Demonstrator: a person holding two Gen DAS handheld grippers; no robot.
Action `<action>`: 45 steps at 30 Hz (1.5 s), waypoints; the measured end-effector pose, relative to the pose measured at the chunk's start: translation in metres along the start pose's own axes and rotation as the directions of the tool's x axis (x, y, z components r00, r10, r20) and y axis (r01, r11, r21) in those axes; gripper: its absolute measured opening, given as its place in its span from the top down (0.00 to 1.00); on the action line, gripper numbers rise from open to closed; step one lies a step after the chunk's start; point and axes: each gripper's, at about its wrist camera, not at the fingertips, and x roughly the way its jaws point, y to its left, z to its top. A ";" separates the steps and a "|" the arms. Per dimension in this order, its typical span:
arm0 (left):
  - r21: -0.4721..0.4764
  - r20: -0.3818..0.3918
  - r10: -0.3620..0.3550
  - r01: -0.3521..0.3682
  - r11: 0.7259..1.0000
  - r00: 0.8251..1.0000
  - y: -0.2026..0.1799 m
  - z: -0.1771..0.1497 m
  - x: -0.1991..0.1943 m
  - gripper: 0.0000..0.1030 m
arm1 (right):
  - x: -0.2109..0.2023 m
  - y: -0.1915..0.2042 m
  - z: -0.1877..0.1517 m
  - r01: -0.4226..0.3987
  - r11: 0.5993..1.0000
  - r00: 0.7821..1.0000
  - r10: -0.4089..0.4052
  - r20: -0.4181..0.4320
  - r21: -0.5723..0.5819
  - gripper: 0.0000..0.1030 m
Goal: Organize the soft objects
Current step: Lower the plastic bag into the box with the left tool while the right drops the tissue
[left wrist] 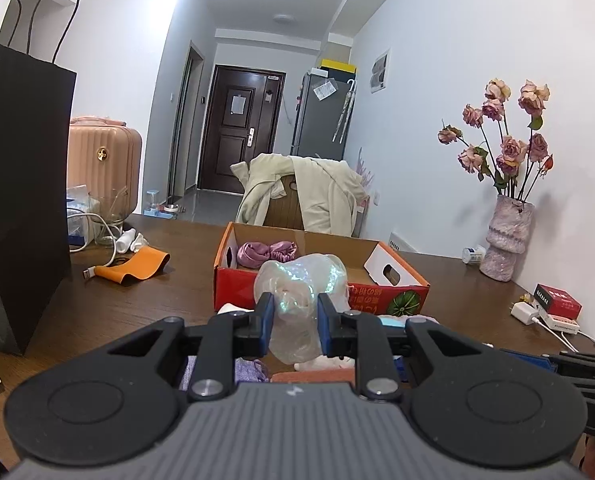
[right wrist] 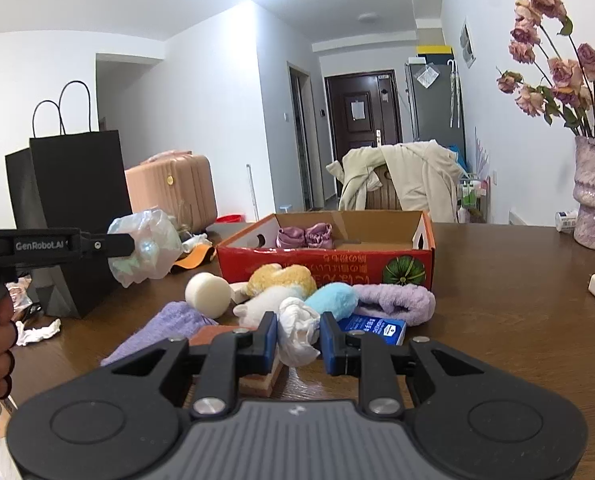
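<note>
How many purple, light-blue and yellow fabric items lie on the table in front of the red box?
Purple: 2, knit cloth and towel roll
Light blue: 1, blue plush
Yellow: 1, yellow plush
Total: 4

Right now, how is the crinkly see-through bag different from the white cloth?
The crinkly bag is shiny and see-through; the white cloth is plain and solid. The bag is held up in the air by the left gripper; the cloth sits low on the table between the right gripper's fingers. The bag looks puffier. Both are scrunched up and squishy.
</note>
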 end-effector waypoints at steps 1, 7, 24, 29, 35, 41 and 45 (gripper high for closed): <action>-0.002 0.000 0.001 -0.001 1.000 1.000 0.000 0.000 0.001 0.78 | -0.001 0.000 0.001 0.001 1.000 1.000 -0.001 0.005 -0.001 0.79; -0.001 -0.005 -0.019 0.019 1.000 1.000 0.000 0.013 0.024 0.78 | 0.006 -0.009 0.010 0.010 1.000 1.000 -0.010 0.016 0.000 0.79; -0.037 -0.200 -0.138 0.133 0.990 0.970 -0.005 0.121 0.309 0.78 | 0.209 -0.114 0.159 0.010 0.998 0.996 -0.005 -0.091 0.057 0.78; -0.088 -0.328 -0.083 0.057 0.994 0.941 -0.006 0.107 0.408 0.78 | 0.318 -0.145 0.177 0.115 0.991 0.970 -0.096 -0.225 0.073 0.78; -0.071 -0.423 -0.049 0.021 0.997 0.905 -0.004 0.087 0.454 0.64 | 0.405 -0.156 0.163 0.208 0.977 0.914 -0.181 -0.363 0.037 0.75; -0.057 -0.409 -0.065 0.046 0.997 0.910 -0.001 0.089 0.443 0.48 | 0.422 -0.148 0.157 0.257 0.966 0.899 -0.250 -0.360 -0.030 0.52; -0.059 -0.370 -0.075 0.057 0.997 0.926 0.004 0.105 0.406 0.41 | 0.404 -0.147 0.165 0.250 0.968 0.913 -0.244 -0.326 -0.024 0.49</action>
